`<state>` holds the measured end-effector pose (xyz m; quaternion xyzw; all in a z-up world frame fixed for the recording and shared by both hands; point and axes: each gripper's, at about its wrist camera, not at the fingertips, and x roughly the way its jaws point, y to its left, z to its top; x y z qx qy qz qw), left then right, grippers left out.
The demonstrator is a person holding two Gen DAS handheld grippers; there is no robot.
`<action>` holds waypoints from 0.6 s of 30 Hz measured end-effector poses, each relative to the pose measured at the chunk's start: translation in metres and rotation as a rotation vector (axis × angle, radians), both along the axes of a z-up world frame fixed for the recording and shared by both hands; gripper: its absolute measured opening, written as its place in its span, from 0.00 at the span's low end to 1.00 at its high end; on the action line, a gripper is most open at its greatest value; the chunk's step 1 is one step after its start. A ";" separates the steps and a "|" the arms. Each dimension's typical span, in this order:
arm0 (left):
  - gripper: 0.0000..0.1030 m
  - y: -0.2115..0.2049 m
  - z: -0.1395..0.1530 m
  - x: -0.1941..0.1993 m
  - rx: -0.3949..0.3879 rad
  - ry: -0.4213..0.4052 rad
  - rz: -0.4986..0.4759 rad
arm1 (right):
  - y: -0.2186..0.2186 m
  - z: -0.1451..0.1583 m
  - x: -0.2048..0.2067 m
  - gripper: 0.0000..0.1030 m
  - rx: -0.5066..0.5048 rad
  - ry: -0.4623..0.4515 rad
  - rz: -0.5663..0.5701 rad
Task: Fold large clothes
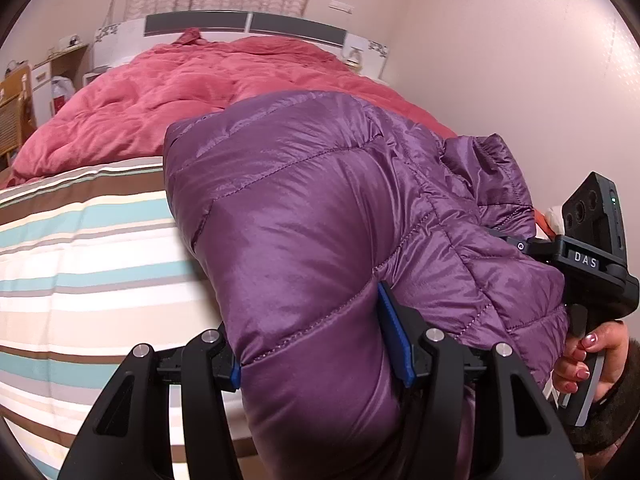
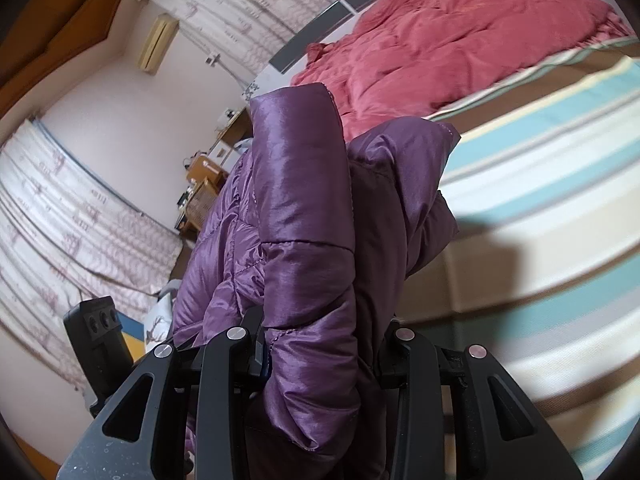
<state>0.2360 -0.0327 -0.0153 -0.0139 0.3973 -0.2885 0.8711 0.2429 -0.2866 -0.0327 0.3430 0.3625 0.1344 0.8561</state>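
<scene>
A shiny purple quilted down jacket fills the middle of the left wrist view, bunched and hanging over the striped bed. My left gripper is shut on a thick fold of it; one blue finger pad presses into the fabric. In the right wrist view the same jacket stands up between the jaws. My right gripper is shut on another fold of it. The right gripper's body also shows in the left wrist view, held by a hand at the jacket's right edge. The fingertips are hidden by fabric.
The bed has a striped sheet in teal, brown and cream, with a rumpled pink duvet towards the headboard. A wall stands close on the right. Wooden furniture and curtains line the far side.
</scene>
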 end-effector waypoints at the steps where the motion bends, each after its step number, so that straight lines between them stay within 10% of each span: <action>1: 0.53 0.006 -0.001 0.005 0.001 -0.001 0.010 | 0.005 0.001 0.005 0.33 -0.004 -0.002 0.007; 18: 0.56 0.053 -0.048 0.069 0.037 0.034 0.127 | 0.076 -0.026 0.081 0.33 -0.145 0.047 0.041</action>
